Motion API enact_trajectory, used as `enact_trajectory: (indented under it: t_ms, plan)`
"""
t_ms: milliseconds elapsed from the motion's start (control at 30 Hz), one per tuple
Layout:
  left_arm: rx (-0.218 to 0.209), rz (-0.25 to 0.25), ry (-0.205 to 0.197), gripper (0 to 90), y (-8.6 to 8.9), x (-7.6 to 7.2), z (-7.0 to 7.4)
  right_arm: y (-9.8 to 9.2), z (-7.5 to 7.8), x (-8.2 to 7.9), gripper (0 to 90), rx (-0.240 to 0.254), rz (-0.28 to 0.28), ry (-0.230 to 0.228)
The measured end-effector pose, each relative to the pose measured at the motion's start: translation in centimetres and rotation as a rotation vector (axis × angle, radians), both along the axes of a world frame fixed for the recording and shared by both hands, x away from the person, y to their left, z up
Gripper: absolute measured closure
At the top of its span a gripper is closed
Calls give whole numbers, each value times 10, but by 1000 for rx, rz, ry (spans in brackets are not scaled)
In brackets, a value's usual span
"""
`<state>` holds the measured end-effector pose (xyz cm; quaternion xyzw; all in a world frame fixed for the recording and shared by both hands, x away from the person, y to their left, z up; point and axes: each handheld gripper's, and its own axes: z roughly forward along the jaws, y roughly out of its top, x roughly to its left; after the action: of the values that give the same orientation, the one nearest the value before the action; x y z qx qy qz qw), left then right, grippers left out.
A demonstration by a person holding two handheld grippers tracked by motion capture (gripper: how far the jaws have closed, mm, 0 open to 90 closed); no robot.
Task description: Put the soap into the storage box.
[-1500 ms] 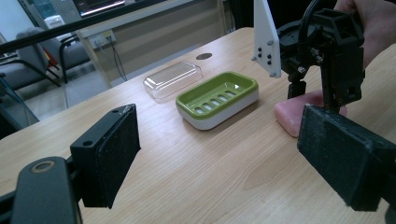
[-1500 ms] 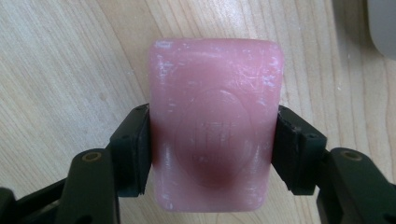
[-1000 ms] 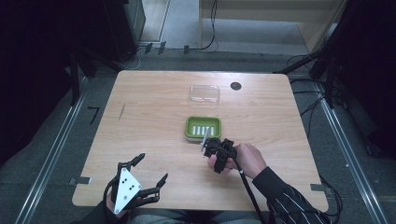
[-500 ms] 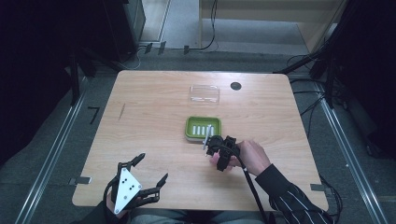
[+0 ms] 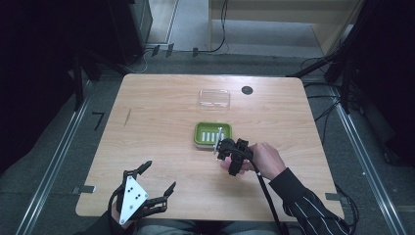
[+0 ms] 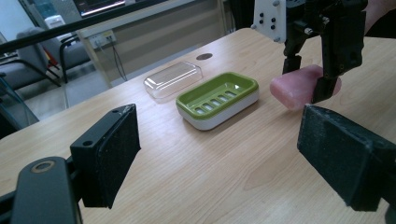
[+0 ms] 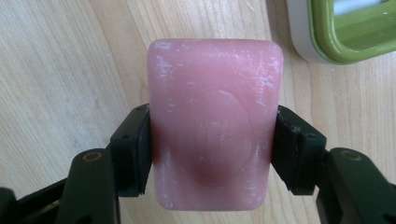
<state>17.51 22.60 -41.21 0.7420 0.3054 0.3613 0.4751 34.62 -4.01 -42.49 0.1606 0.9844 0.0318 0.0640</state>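
Right gripper (image 7: 212, 154): its two pads pinched the long sides of the pink soap bar (image 7: 212, 121), lower centre of the right gripper view.
Soap bar: just beside the green soap dish (image 5: 213, 135), at mid-frame in the high view.
Left gripper (image 5: 147, 188): jaws spread wide, nothing between them, lower left of the high view.
Clear lid (image 5: 214, 99): above the dish, apart from it.

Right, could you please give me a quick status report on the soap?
Right hand-held gripper shut on pink soap bar, beside green soap dish. Left hand-held gripper open, holding nothing. Dish unobstructed.
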Motion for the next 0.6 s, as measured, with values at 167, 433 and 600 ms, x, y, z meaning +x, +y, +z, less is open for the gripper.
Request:
enact_trajectory:
  t_ms: [167,433,600]
  plan:
    - [2,-1,0,136,0,0,0,-2,3,2,390,3,9,-6]
    - [3,-3,0,136,0,0,0,-2,6,5,390,-1,30,-16]
    - [1,-1,0,136,0,0,0,-1,10,7,390,5,31,-15]
